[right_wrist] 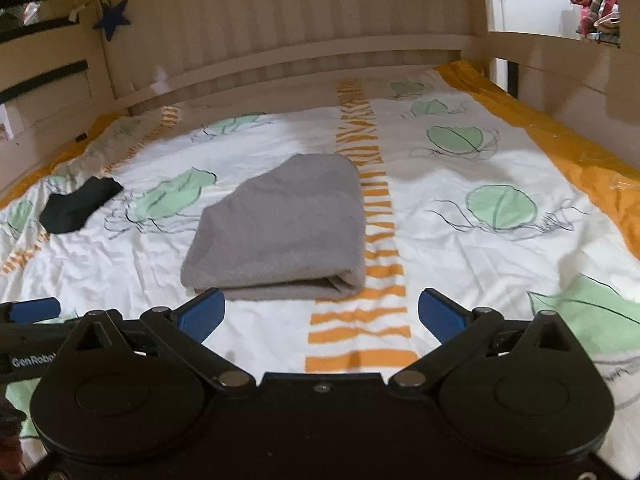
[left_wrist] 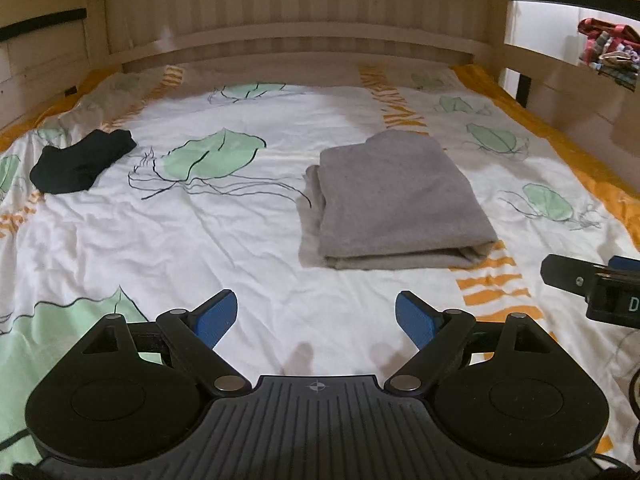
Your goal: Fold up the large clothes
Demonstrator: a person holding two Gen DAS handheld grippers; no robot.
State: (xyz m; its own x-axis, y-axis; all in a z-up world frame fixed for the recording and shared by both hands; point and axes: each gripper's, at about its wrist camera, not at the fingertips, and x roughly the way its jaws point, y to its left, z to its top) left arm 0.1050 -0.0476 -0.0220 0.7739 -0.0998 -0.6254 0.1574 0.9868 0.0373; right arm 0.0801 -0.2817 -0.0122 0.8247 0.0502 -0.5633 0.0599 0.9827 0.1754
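Observation:
A grey garment lies folded into a thick rectangle on the bed, with its layered edge toward me. It also shows in the right wrist view. My left gripper is open and empty, held above the sheet in front of and to the left of the garment. My right gripper is open and empty, just in front of the garment's near edge. The right gripper shows at the right edge of the left wrist view.
A small black garment lies at the far left of the bed; it also shows in the right wrist view. The bed sheet is white with green leaves and orange stripes. Wooden bed walls enclose the back and sides.

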